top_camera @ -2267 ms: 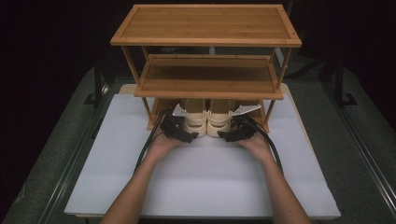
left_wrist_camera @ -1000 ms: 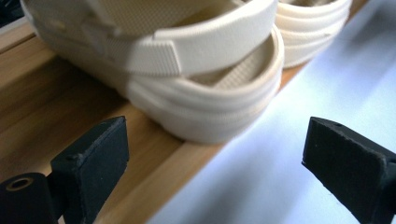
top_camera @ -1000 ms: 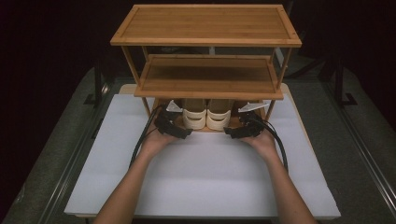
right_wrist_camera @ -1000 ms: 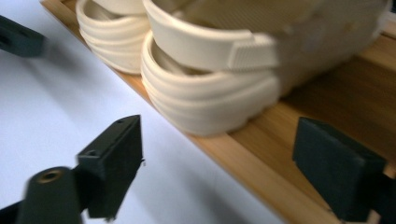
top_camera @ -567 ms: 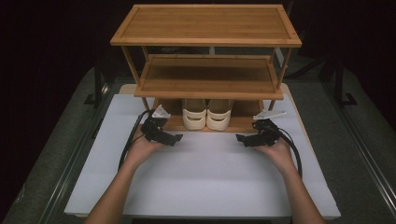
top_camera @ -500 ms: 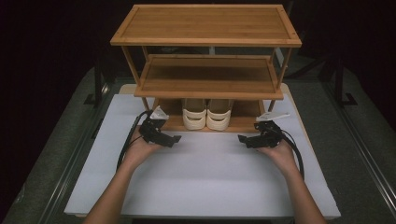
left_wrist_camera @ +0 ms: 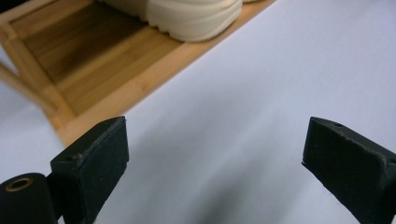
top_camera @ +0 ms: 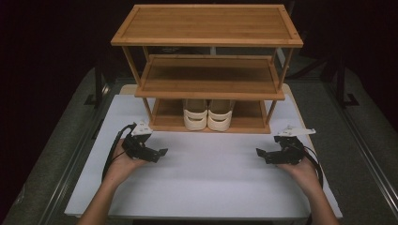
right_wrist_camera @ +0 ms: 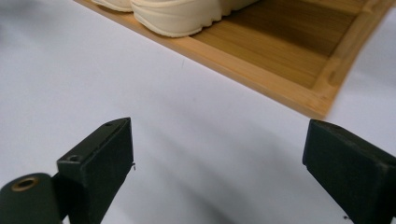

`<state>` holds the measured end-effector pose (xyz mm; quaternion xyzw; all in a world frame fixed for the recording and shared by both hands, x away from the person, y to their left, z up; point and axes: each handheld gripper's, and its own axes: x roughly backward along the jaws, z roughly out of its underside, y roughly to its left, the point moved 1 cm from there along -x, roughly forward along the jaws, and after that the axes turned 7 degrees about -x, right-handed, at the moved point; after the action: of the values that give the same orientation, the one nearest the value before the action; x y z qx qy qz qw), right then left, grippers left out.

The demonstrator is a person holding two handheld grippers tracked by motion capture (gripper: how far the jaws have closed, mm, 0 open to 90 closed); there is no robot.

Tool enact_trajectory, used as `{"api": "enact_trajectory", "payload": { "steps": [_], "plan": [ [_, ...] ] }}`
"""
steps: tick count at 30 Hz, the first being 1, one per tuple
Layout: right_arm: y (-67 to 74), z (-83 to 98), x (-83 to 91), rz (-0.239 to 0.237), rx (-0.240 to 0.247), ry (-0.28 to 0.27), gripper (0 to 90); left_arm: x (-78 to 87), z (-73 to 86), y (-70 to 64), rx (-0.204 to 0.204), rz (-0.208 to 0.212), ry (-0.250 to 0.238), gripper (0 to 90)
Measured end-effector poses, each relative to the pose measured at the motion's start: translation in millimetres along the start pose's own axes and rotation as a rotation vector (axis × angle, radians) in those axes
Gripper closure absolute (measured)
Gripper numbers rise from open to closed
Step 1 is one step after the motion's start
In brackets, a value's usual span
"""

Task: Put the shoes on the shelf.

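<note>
A pair of cream shoes stands side by side on the bottom shelf of a three-tier bamboo rack. My left gripper hovers over the white board in front of the rack's left corner, open and holding nothing. My right gripper is by the front right corner; its jaws have just been opening, with nothing between them. In the left gripper view, my gripper faces one shoe's sole and the shelf edge. The right gripper view has my gripper wide over the board, a shoe beyond.
The rack stands at the back of a white board on a grey table. Its middle and top shelves are bare. Dark stands rise at both sides behind the table. Bare white board lies between my two hands.
Both hands have drawn back from the shoes and moved apart, the left one leftward and the right one rightward. The shoes stay on the bottom shelf.
</note>
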<state>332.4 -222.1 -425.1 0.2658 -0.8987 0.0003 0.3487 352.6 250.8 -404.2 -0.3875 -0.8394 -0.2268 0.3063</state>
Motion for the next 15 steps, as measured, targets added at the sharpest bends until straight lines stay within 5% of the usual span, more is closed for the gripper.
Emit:
{"api": "enact_trajectory", "payload": {
  "steps": [15],
  "plan": [
    [-12.3,51.7,36.5,0.069,-0.023,0.025,8.6,34.0,63.9,-7.1,0.05,-0.041,0.056,6.7]
  ]
}}
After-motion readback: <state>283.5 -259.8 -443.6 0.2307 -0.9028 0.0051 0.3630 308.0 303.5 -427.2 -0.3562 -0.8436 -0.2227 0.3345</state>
